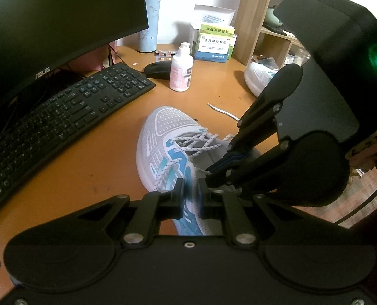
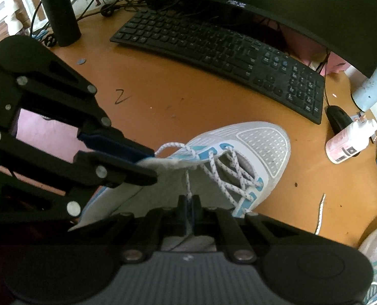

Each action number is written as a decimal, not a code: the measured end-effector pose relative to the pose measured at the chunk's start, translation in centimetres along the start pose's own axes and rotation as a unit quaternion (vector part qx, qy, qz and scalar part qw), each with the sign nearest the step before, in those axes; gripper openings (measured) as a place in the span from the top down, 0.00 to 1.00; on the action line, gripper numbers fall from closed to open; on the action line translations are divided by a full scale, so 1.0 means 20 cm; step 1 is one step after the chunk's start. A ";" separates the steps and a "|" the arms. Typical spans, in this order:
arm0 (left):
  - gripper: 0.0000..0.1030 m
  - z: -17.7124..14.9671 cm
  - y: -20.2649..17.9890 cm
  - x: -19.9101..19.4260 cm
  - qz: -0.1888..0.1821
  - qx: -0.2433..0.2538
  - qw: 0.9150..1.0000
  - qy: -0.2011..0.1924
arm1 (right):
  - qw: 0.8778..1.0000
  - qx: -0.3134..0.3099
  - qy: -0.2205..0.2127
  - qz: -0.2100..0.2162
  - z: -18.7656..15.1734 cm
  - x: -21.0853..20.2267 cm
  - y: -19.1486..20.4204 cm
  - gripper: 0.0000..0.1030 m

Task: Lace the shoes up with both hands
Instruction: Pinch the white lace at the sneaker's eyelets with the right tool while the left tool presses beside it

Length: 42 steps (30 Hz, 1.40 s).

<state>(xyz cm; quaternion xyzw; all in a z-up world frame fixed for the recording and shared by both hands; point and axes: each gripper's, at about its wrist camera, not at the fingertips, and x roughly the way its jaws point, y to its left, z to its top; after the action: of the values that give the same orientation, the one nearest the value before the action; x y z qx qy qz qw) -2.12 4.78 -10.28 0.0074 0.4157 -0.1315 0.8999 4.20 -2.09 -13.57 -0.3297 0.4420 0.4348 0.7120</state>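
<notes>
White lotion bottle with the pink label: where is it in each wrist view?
Left wrist: white bottle stands upright, upper centre, right of the keyboard, by the mouse.
Right wrist: same bottle at the right edge, beyond the shoe.
Shared landmark: the keyboard.

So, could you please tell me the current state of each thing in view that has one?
Left gripper: shut on the shoe, at its upper edge.
Right gripper: shut on the lace.
Shoe: on the desk, partly laced.
Lace: crossed through the front eyelets, one end pinched.
Monitor: dark.
White bottle: upright, capped.
</notes>
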 end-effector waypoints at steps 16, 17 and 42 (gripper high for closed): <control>0.92 0.00 -0.01 0.00 0.001 -0.003 1.000 0.001 | 1.000 0.001 -0.024 0.003 0.02 -0.02 0.00 0.97; 0.92 0.00 -0.02 0.00 0.001 -0.004 1.000 0.002 | 1.000 0.000 -0.026 0.003 0.02 -0.02 0.00 0.97; 0.89 0.08 0.18 0.00 -0.034 -0.139 0.990 -0.010 | 0.997 0.007 -0.071 0.014 0.02 -0.03 -0.01 0.96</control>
<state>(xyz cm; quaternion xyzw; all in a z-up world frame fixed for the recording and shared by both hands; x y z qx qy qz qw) -0.06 8.11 -9.62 -0.1331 0.4213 -0.1031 0.8912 4.40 -2.00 -12.84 -0.2870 0.3978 0.4643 0.7375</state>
